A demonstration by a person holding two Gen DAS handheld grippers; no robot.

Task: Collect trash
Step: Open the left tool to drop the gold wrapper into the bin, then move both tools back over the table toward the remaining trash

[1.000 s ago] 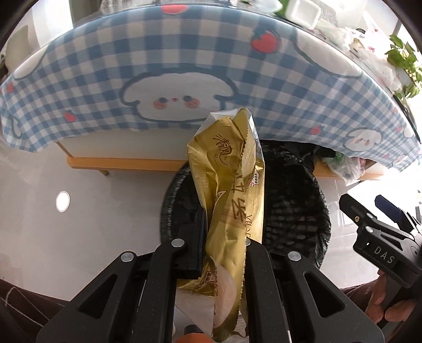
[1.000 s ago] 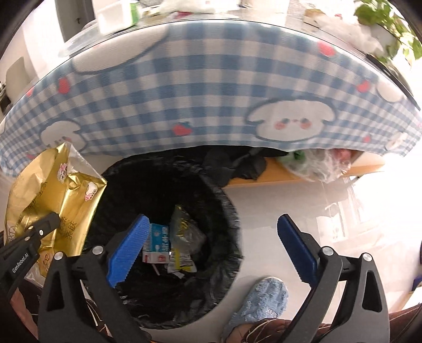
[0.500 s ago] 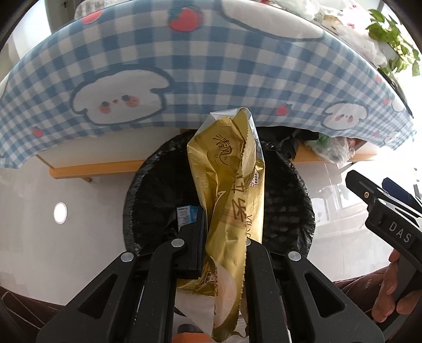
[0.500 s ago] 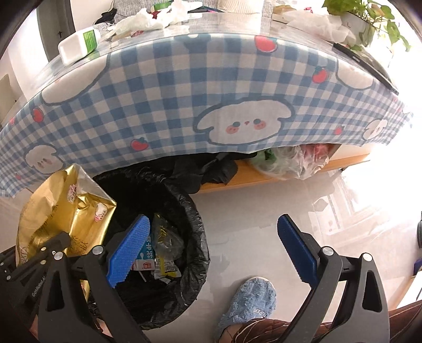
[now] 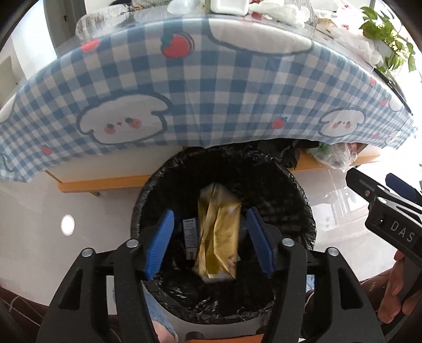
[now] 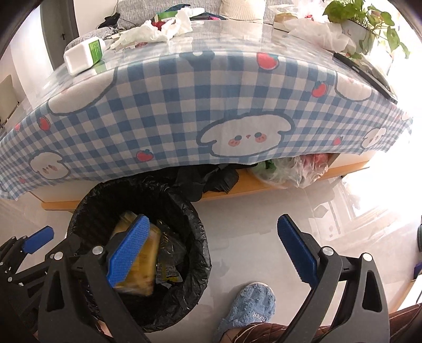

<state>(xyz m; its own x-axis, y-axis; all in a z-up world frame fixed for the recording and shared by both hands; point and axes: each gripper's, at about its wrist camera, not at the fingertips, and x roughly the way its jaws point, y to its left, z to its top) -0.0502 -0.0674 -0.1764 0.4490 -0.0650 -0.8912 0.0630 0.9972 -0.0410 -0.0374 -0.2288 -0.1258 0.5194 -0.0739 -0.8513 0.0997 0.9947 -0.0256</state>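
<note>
A gold snack wrapper (image 5: 217, 234) lies loose inside the black-lined trash bin (image 5: 298, 200), blurred, beside a small printed carton (image 5: 190, 234). My left gripper (image 5: 211, 244) is open above the bin's mouth, with nothing between its blue pads. The wrapper (image 6: 143, 260) and bin (image 6: 200, 245) also show in the right wrist view, partly hidden by a finger. My right gripper (image 6: 211, 253) is open and empty over the floor to the right of the bin; it also appears at the right edge of the left wrist view (image 5: 382, 200).
A table with a blue checked cloth (image 6: 184, 105) overhangs the bin. On it lie crumpled tissues (image 6: 158, 29), a white bottle (image 6: 81, 55), a plant (image 6: 366, 21) and a dark phone (image 6: 364, 74). A plastic bag (image 6: 292, 171) sits on the shelf below. A blue slipper (image 6: 248, 308) is on the floor.
My left gripper has opened and let go of the gold wrapper, which has dropped into the bin. The right gripper has risen slightly; more of the tabletop shows.
</note>
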